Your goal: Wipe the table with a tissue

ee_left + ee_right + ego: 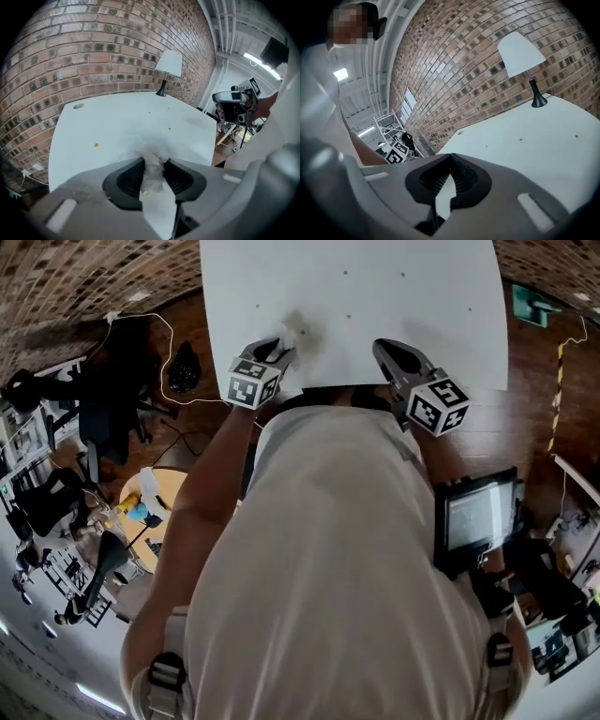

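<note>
The white table [394,306] fills the top of the head view. Close above its near edge, my left gripper [281,351] is shut on a crumpled white tissue [296,336]. In the left gripper view the tissue [153,171] is pinched between the dark pads [126,180] and bulges out in front over the table [108,122]. Small brownish specks [96,145] dot the surface ahead of it. My right gripper [386,348] hovers at the near edge to the right. Its jaws [451,159] meet at the tips with nothing between them.
A white-shaded lamp [168,65] stands at the table's far edge against a brick wall [93,47]. An office chair [112,399], cables and a round wooden table [155,512] are on the floor to the left. A camera rig [234,105] stands to the right.
</note>
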